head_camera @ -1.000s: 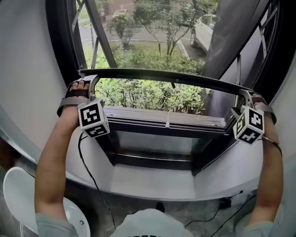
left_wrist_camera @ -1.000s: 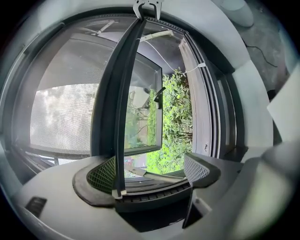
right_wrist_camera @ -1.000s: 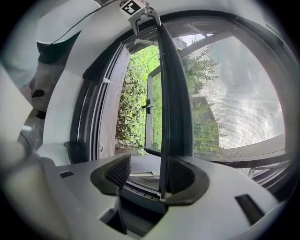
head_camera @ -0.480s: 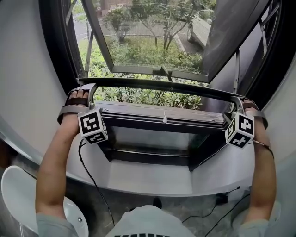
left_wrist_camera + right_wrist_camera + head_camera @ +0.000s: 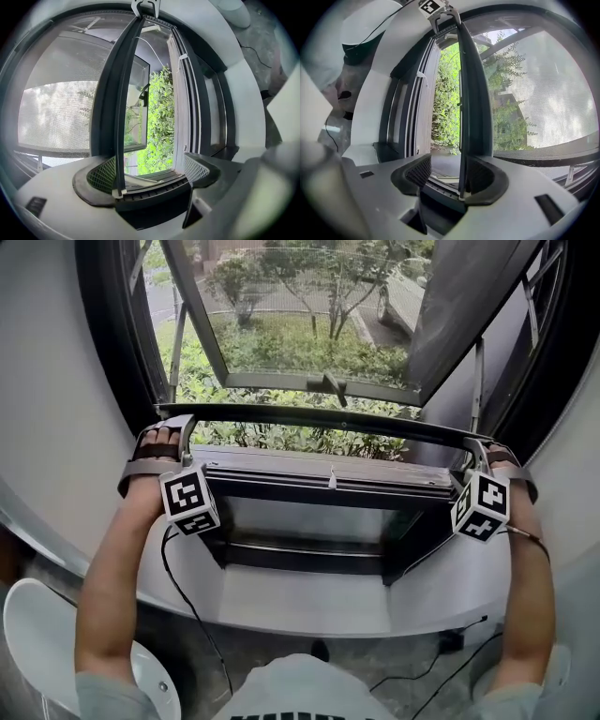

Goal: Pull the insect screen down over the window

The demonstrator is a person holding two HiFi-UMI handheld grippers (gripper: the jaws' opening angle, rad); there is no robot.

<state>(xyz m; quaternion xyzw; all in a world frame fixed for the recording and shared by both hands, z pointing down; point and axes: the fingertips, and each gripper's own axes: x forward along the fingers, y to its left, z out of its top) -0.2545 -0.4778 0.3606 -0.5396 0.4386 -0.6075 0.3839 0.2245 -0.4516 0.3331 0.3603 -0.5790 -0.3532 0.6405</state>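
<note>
Straddling the screen bar (image 5: pixel 309 416), left gripper (image 5: pixel 150 171) and right gripper (image 5: pixel 449 176) hide its ends.

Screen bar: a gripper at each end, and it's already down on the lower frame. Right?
Not down yet. The head view shows the screen bar above the lower frame, with shrubs visible through the gap between them. The left gripper and right gripper are at its ends, as you said.

A green hedge (image 5: pixel 272 439) grows outside; trees (image 5: pixel 323 277) stand beyond it, a parked car (image 5: pixel 405 298) beyond it, rightward. Indoors, nearer than the hedge: a black cable (image 5: pixel 192 615) and a white chair (image 5: pixel 37 643).
</note>
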